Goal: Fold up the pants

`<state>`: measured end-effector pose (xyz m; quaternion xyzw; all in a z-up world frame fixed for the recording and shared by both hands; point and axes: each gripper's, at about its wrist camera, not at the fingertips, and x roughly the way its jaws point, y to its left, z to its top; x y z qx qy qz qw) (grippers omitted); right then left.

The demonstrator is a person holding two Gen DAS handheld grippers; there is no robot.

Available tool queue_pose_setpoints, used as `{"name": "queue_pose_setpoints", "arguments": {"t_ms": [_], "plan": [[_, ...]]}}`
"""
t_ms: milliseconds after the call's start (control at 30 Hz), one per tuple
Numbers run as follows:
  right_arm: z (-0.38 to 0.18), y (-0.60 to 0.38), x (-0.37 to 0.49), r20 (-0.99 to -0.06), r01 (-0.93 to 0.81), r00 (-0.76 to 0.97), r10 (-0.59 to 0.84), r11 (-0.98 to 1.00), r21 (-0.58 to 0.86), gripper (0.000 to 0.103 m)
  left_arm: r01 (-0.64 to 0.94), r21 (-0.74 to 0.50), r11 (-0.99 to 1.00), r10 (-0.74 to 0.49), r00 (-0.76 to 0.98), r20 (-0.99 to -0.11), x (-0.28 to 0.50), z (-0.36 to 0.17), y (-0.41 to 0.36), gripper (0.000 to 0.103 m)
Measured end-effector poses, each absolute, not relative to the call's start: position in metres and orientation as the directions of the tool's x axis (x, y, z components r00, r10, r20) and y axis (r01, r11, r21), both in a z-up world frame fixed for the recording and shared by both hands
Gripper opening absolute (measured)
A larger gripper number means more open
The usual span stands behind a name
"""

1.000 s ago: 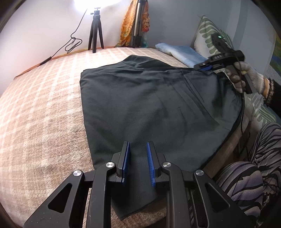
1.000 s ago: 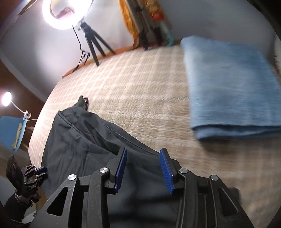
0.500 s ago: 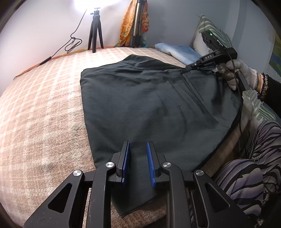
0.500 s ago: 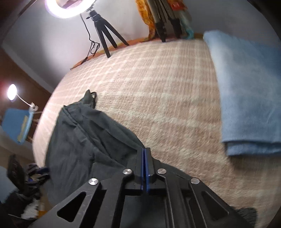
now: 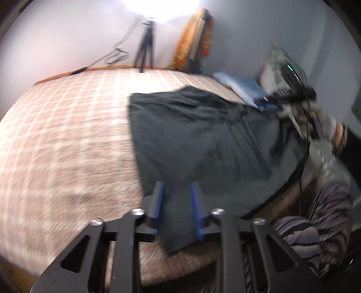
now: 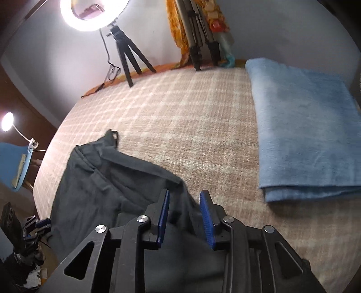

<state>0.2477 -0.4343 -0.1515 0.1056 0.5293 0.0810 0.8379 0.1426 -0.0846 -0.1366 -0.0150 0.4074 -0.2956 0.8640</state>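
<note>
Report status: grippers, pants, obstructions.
Left gripper and right gripper opening, fabric between pads, no clamp. Pants flat on bed. Blue blanket alongside, clear.

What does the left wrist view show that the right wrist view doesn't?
Left wrist only: the person's striped trousers, a patterned pillow and the right hand-held gripper over the far end of the pants.

Right wrist only: the ring light, a clip lamp beside a blue chair, and the left hand-held gripper at the bottom-left edge.

Both: the dark pants, the checked blanket, the folded blue towel, a small tripod, and jaws opening over the pants.
</note>
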Motion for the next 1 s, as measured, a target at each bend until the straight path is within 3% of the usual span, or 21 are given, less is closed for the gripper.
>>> {"name": "queue_pose_setpoints", "arguments": {"t_ms": [33,367,433,667,1000], "plan": [[-0.147,-0.434,0.243,-0.867,-0.021,0.437,0.240,0.966,0.257,0.032,0.465,-0.291,0.836,-0.520,0.506,-0.688,0.142,-0.136,-0.075,0.039],[-0.099,-0.395,0.208,-0.802,-0.070,0.505,0.321,0.941,0.332,0.042,0.334,-0.463,0.821,-0.570,0.460,-0.681,0.148,-0.157,-0.050,0.039],[-0.092,-0.382,0.204,-0.793,-0.087,0.508,0.337,0.936,0.342,0.050,0.323,-0.488,0.811,-0.585,0.448,-0.676,0.150,-0.160,-0.051,0.039],[-0.079,-0.337,0.207,-0.780,-0.119,0.500,0.375,0.922,0.367,0.061,0.273,-0.553,0.787,-0.612,0.453,-0.648,0.152,-0.164,-0.049,0.039],[-0.087,-0.259,0.237,-0.803,-0.189,0.427,0.415,0.910,0.369,0.062,0.271,-0.612,0.743,-0.658,0.459,-0.596,0.155,-0.168,-0.057,0.039]]}}
